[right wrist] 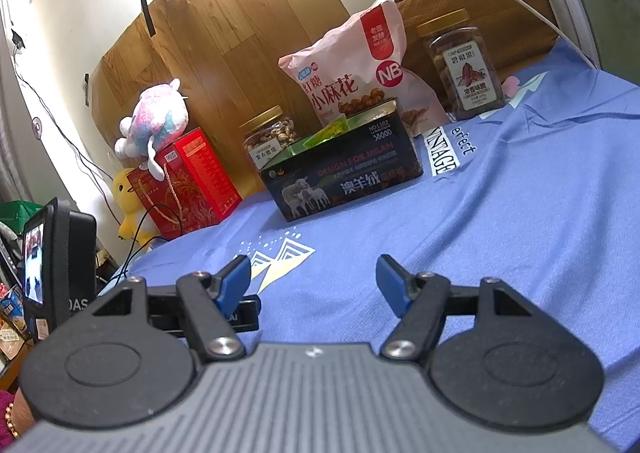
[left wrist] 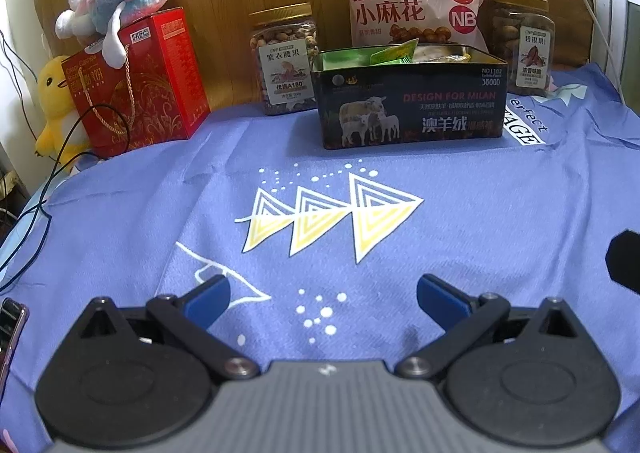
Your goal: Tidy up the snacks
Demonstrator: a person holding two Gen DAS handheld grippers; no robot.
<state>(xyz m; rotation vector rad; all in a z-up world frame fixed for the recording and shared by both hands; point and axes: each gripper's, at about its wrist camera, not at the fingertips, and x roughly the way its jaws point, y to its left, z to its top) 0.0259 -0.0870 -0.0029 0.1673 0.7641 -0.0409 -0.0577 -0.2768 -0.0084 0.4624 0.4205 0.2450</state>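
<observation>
Green packets (left wrist: 394, 52) half-hidden inside tin (left wrist: 408, 109) — both grippers' jaws apart, empty.

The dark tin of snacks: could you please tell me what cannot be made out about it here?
- Left wrist view: the dark tin shows only green packets at the rim; its front wall hides everything deeper.
- Right wrist view: the pink bag behind has its base hidden by the tin.

The blue cloth (left wrist: 460, 213) is viewed steeply from above by the left wrist camera and lower, from the right, by the right wrist camera, the dark tin (left wrist: 408, 101) and snacks behind being shared.
</observation>
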